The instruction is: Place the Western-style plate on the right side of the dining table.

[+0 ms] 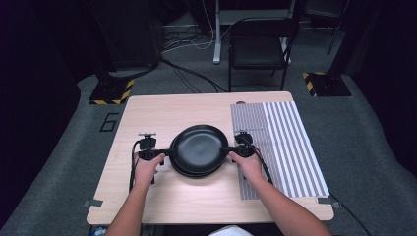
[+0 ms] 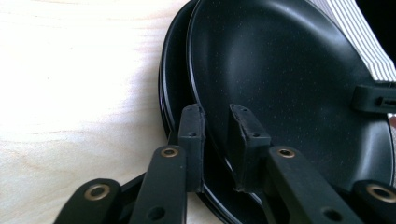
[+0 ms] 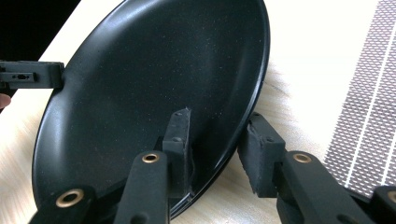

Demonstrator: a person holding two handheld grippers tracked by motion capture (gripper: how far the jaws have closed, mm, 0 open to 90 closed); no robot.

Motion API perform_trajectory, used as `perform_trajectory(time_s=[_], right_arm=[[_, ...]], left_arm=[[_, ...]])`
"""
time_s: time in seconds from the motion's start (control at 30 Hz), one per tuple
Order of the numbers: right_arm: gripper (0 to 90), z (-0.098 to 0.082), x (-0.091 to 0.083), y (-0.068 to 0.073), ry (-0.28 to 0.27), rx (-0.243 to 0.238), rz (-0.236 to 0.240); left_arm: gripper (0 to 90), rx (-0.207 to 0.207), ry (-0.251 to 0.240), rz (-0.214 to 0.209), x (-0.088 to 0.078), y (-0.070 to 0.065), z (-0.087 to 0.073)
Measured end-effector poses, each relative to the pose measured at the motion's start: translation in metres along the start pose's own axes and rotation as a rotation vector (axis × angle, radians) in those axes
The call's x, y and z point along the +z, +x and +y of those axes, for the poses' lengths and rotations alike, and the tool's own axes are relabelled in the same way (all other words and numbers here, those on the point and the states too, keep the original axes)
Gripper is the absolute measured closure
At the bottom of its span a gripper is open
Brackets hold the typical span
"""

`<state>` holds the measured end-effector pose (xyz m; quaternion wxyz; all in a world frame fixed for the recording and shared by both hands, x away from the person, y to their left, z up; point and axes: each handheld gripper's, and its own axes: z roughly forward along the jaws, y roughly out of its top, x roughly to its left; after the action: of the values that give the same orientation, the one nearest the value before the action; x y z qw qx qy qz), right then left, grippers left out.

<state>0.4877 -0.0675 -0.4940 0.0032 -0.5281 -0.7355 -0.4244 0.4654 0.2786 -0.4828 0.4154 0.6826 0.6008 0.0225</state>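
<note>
High view: a stack of black plates [image 1: 198, 150] sits mid-table [image 1: 162, 115], just left of the striped mat [image 1: 285, 142]; the left gripper [image 1: 164, 153] meets its left rim, the right gripper [image 1: 229, 149] its right rim. Left gripper view: jaws straddle the top plate [image 2: 280, 79] rim, lower plates [image 2: 170, 93] beneath. Right gripper view: jaws straddle the plate's rim with a gap outside; whether they clamp, I cannot tell.
</note>
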Motion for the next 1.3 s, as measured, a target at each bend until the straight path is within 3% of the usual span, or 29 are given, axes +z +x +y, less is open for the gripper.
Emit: perform_trajectory(time_s=[0.13, 0.27, 0.4, 0.5, 0.6, 0.73, 0.8, 0.83, 0.93, 1.03, 1.3], right_arm=[[64.8, -0.001, -0.002, 0.0, 0.001, 0.008, 0.004], [63.7, -0.004, -0.005, 0.003, -0.001, -0.013, -0.009], [63.6, -0.007, -0.008, 0.005, -0.008, -0.004, -0.02], [63.7, -0.009, -0.012, 0.005, -0.015, 0.0, -0.022], [64.1, -0.01, -0.016, 0.003, -0.023, 0.001, -0.022], [64.8, -0.007, -0.019, 0.001, -0.022, -0.014, -0.023], [64.9, -0.006, -0.018, 0.0, -0.027, -0.027, -0.025], [64.8, -0.005, -0.017, 0.0, -0.025, -0.025, -0.028], [65.1, 0.0, -0.015, 0.0, -0.016, -0.034, -0.039], [65.9, 0.004, -0.012, -0.003, -0.021, -0.027, -0.035], [68.1, 0.022, -0.007, -0.008, -0.038, -0.028, -0.071]], left_arm=[[74.1, -0.005, -0.01, -0.001, 0.001, -0.001, -0.001], [71.4, -0.013, -0.027, 0.007, 0.002, -0.003, -0.002], [70.8, 0.005, -0.032, 0.027, 0.007, -0.006, -0.003], [70.8, 0.008, -0.02, 0.034, 0.011, -0.009, -0.004], [69.9, 0.007, 0.018, 0.01, 0.018, -0.011, -0.006], [67.7, 0.034, 0.028, 0.042, 0.021, -0.018, -0.006], [68.2, 0.015, 0.022, 0.036, 0.022, -0.017, -0.006], [68.3, 0.003, 0.007, 0.054, 0.025, -0.019, -0.004], [68.1, 0.028, -0.001, 0.09, 0.028, -0.022, 0.0], [68.0, 0.0, -0.005, 0.078, 0.029, -0.02, 0.0], [67.6, -0.024, -0.031, 0.072, 0.035, -0.022, 0.0]])
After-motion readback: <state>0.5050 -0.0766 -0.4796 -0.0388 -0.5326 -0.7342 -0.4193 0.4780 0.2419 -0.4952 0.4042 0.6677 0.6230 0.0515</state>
